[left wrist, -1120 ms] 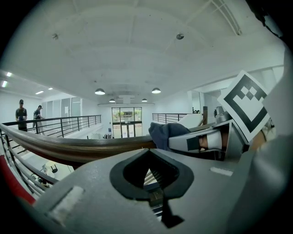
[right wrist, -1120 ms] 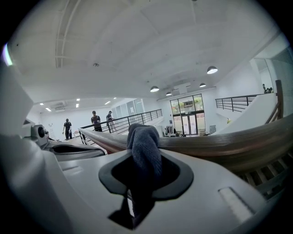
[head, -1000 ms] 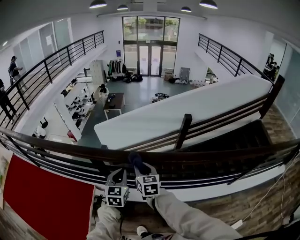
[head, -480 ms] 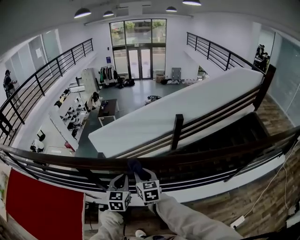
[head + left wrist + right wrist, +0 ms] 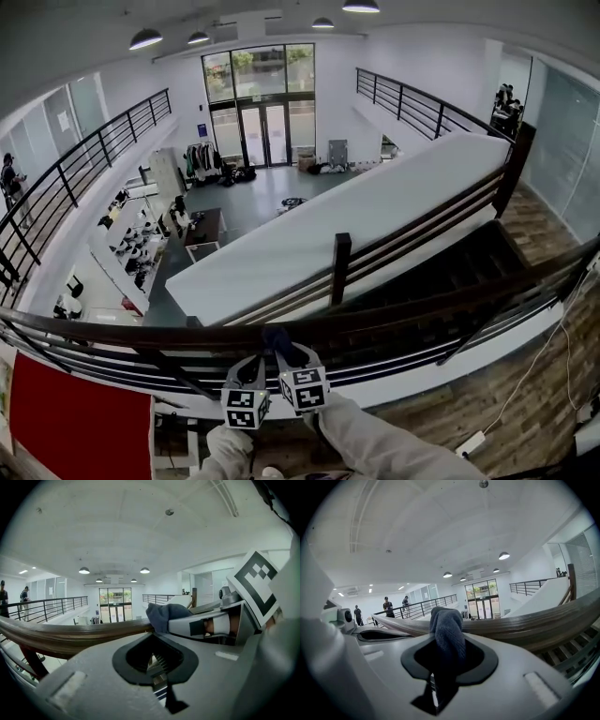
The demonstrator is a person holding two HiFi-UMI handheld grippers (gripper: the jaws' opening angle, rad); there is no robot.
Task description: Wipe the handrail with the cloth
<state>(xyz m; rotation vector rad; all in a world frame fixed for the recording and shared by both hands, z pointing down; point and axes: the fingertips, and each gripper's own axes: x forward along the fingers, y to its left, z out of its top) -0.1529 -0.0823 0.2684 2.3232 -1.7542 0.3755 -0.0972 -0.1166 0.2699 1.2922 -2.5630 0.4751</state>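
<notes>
R gripper [image 5: 439, 670]: jaws clamped on dark cloth [image 5: 447, 629]. Cloth sits on top of wooden handrail [image 5: 424, 304], approx. 6 o'clock in head view. L gripper [image 5: 157, 663]: jaws closed, nothing between, just beside R gripper at its 8 o'clock.

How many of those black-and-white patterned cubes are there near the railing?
2. One cube rides on the left gripper, the other on the right gripper, side by side against the handrail. None seems hidden.

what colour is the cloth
The cloth is dark blue-grey; the right gripper view shows it best.
</notes>
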